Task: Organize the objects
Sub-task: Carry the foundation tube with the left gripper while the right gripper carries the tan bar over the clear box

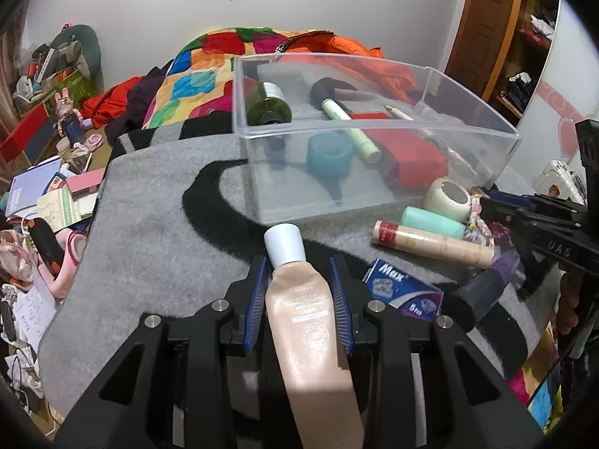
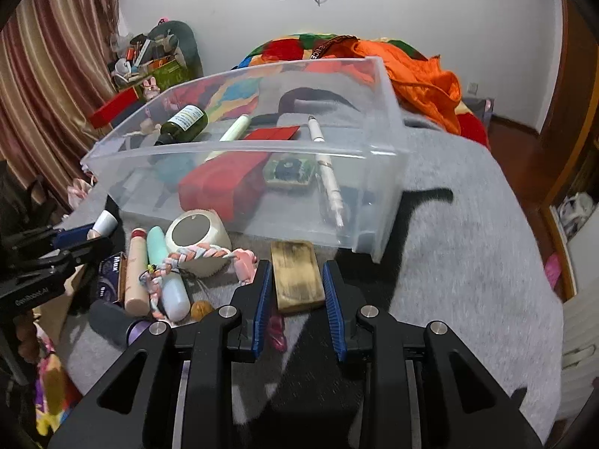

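My left gripper [image 1: 299,262] is shut on a beige cosmetic tube [image 1: 299,318] with a white cap, held just above the grey blanket [image 1: 157,232]. The cap points toward the clear plastic bin [image 1: 374,131]. In the right wrist view my right gripper [image 2: 295,265] is shut on a worn wooden block [image 2: 295,277], right in front of the bin [image 2: 243,147]. Inside the bin lie a green bottle [image 2: 183,123], a red pouch [image 2: 224,187], a white pen [image 2: 327,172], a pale green tube [image 1: 352,127] and a teal roll [image 1: 329,153].
Between the grippers lie a tape roll [image 2: 198,232], a braided rope [image 2: 202,254], a mint tube [image 1: 430,220], a long beige tube [image 1: 430,243], a blue "Max" box [image 1: 402,288] and a dark cylinder [image 1: 483,292]. Bright bedding is piled behind the bin; floor clutter lies left.
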### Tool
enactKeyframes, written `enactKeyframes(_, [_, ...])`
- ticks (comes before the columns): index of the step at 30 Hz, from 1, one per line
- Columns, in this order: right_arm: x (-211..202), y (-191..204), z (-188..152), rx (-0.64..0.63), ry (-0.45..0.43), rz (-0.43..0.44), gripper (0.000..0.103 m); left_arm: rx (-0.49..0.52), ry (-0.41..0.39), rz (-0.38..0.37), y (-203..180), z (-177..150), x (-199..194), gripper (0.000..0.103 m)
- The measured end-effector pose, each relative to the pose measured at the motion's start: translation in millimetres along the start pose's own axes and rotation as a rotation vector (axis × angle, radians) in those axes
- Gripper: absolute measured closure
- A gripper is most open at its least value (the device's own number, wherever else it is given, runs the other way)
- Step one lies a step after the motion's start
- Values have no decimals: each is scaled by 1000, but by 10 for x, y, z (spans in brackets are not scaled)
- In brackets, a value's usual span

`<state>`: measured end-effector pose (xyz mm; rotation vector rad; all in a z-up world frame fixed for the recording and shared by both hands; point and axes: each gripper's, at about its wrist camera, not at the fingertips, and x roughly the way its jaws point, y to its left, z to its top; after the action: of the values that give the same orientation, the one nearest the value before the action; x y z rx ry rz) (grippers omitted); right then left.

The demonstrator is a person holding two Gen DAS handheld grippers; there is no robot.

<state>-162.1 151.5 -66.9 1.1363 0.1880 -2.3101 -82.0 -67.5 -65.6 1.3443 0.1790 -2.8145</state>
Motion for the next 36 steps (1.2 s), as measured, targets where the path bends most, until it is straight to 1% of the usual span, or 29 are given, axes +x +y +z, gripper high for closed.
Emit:
enactKeyframes(1, [3, 5, -4, 0, -2, -3, 78, -1, -4, -12, -7, -2, 3, 70])
enactKeyframes(3, [-25, -14, -25, 6, -10, -1, 81, 2, -12, -11, -29, -10, -7, 70])
enactKeyframes(7, [-124, -47, -83, 29, -19, 9, 81, -17, -27, -26, -16, -6, -85, 70])
enactKeyframes(13, [-382, -60, -113, 63, -70, 50, 81, -37, -103, -36, 5, 77, -390, 70])
enactKeyframes(20, [-702, -16, 50, 53, -162, 64, 81, -22, -206, -46, -75, 284, -727, 70])
enactKeyframes(26, [-860, 18, 239, 35, -227, 62, 81, -5, -252, -54, -153, 469, -834, 70])
enactKeyframes(31, [-879, 41, 395, 22, -254, 63, 81, 17, -263, -48, -220, 627, -806, 70])
enactKeyframes(36, [-794, 77, 539, 3, -253, 61, 81, 18, -241, -63, -218, 781, -679, 70])
